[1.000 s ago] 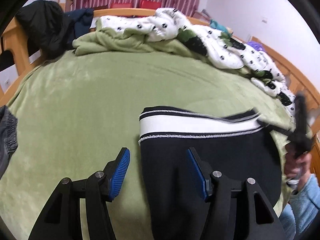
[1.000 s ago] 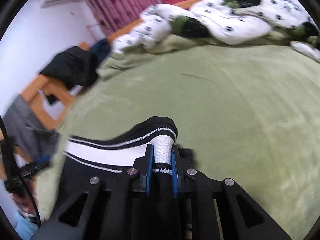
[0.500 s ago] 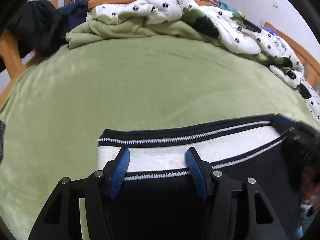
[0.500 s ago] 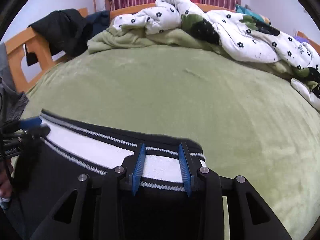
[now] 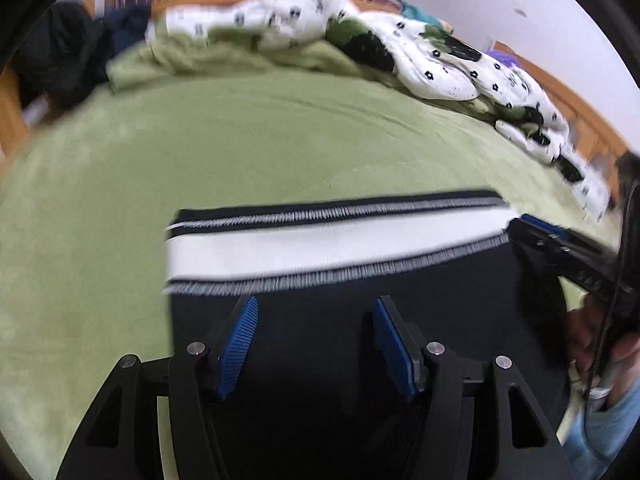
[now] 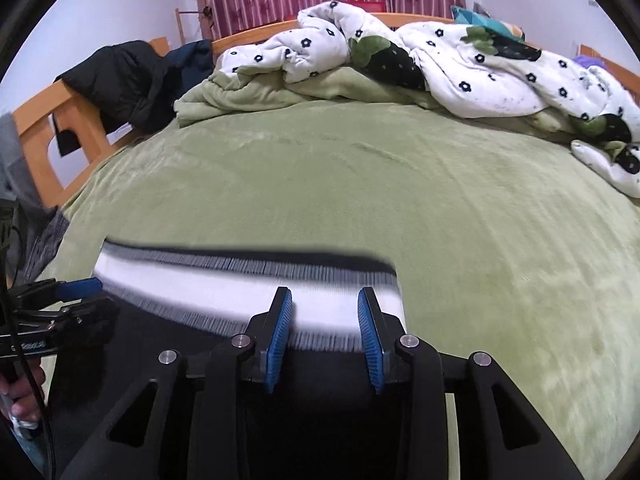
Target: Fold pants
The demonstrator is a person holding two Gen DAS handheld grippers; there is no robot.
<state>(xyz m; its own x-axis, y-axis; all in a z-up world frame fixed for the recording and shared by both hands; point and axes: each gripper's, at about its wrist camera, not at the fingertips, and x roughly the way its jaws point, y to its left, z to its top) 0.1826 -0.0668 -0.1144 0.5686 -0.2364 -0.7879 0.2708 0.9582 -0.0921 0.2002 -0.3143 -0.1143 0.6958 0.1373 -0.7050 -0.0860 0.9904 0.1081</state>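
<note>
Black pants (image 5: 400, 312) with a white, black-edged waistband (image 5: 320, 244) lie flat on the green blanket (image 5: 240, 140), waistband away from me. My left gripper (image 5: 314, 312) is open above the black cloth just behind the waistband's left half. My right gripper (image 6: 324, 304) is open over the waistband (image 6: 240, 288) near its right end, holding nothing. The right gripper also shows at the right of the left wrist view (image 5: 560, 248); the left gripper shows at the left of the right wrist view (image 6: 60, 308).
A rumpled white flowered duvet (image 6: 460, 64) and green blanket pile lie along the far side of the bed. A dark jacket (image 6: 120, 76) hangs on the wooden bed frame (image 6: 44, 132) at left. Grey clothing (image 6: 44, 240) lies at the left edge.
The right gripper has let go of the waistband and opened wide. The pants now lie flat. The left gripper has drawn back from the waistband to over the black cloth.
</note>
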